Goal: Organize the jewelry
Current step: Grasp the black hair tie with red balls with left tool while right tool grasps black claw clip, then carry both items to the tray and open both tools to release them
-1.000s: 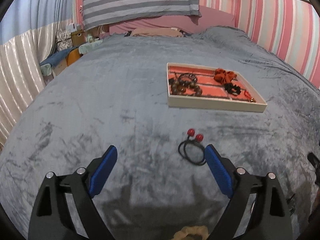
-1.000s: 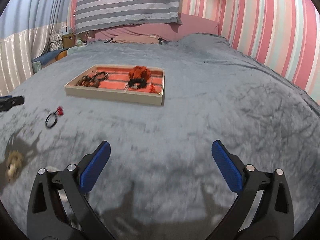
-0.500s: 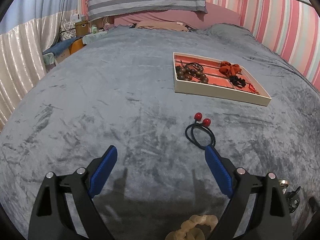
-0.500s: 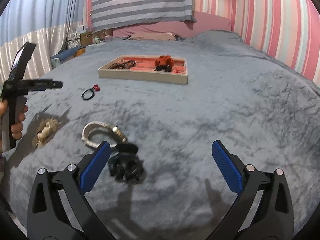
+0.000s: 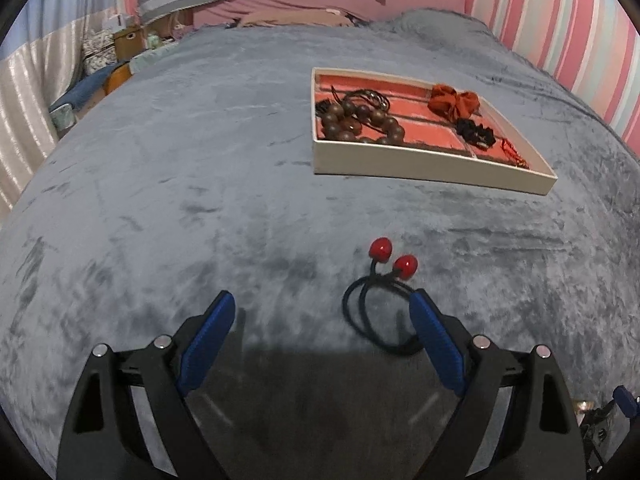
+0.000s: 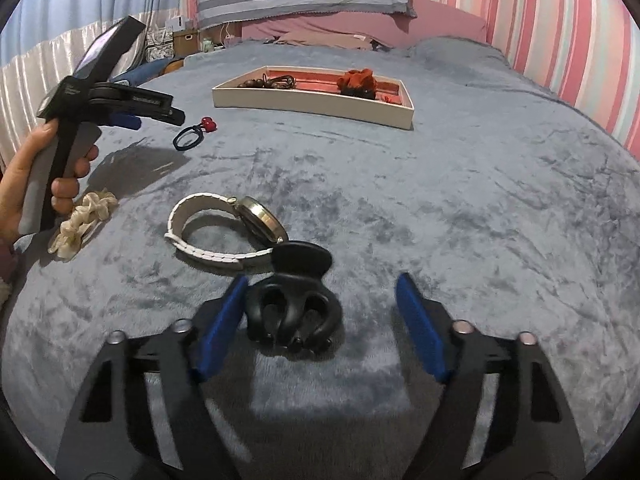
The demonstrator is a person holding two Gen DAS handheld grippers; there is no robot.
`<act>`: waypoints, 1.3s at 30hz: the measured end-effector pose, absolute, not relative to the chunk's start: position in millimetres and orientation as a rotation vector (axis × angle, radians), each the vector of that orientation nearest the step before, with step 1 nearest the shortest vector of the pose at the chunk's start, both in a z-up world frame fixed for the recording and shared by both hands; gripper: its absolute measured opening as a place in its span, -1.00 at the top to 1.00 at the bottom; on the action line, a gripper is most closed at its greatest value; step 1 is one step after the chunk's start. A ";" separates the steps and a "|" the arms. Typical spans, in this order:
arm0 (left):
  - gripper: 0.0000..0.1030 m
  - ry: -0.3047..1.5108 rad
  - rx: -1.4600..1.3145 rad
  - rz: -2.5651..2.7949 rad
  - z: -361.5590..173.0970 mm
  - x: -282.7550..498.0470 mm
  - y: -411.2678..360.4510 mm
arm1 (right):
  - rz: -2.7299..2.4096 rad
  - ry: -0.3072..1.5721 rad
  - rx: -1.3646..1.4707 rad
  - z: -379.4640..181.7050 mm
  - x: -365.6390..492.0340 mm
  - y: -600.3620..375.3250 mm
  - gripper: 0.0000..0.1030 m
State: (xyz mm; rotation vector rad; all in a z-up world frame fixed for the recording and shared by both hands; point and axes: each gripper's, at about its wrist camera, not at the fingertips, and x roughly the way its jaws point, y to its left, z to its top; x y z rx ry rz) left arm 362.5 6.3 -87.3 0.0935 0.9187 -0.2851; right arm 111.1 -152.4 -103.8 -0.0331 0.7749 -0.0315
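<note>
A cream jewelry tray (image 5: 424, 166) with a red lining holds brown beads, an orange scrunchie and a black scrunchie; it also shows in the right wrist view (image 6: 320, 101). A black hair tie with two red beads (image 5: 380, 300) lies just inside my open left gripper (image 5: 322, 312), beside its right finger. My open right gripper (image 6: 322, 300) is low over a black hair claw clip (image 6: 294, 312) that lies against its left finger. A white-strap watch (image 6: 224, 228) lies just beyond the clip. A cream scrunchie (image 6: 82, 222) lies at the left.
Everything lies on a grey plush bedspread (image 6: 460, 208). The left gripper and the hand holding it (image 6: 80, 120) show at the left of the right wrist view. Pink striped wall and pillows stand at the far end.
My left gripper has moved forward and down toward the red-bead hair tie. My right gripper has swung left and lowered until the black claw clip sits between its fingers.
</note>
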 end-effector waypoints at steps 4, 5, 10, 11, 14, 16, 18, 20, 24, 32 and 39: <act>-0.64 0.930 0.124 -0.296 -95.0 370.6 -3.3 | -0.009 0.773 -0.039 -102.5 113.8 -150.4 0.08; -0.49 0.933 0.131 -0.301 -97.1 371.3 -5.9 | -0.008 0.770 -0.042 -101.5 114.0 -149.6 0.11; -0.19 0.947 0.173 -0.319 -106.3 374.3 -16.5 | -0.006 0.768 -0.043 -98.7 115.0 -152.0 0.12; -0.13 0.948 0.172 -0.326 -106.1 375.4 -16.6 | -0.006 0.763 -0.040 -97.1 114.9 -154.1 0.11; 0.06 0.947 0.178 -0.330 -106.7 376.9 -17.8 | -0.018 0.741 -0.030 -88.9 116.2 -161.9 0.12; 0.28 0.945 0.179 -0.340 -106.5 377.2 -20.3 | -0.031 0.724 -0.027 -82.3 118.8 -168.3 0.12; 0.53 0.940 0.189 -0.346 -106.0 375.2 -23.3 | -0.040 0.716 -0.028 -79.4 123.4 -173.8 0.12; 0.62 0.931 0.209 -0.334 -105.4 374.1 -26.2 | -0.047 0.711 -0.024 -78.1 130.0 -179.7 0.12; 0.88 0.923 0.202 -0.326 -105.1 374.4 -22.4 | -0.055 0.697 -0.022 -75.8 143.1 -187.4 0.12; 0.93 0.872 0.201 -0.311 -96.8 370.9 -17.3 | -0.068 0.656 -0.023 -63.2 180.0 -202.8 0.12; 0.93 0.810 0.195 -0.333 -74.3 366.5 -21.1 | -0.081 0.616 -0.007 -49.5 231.1 -217.4 0.12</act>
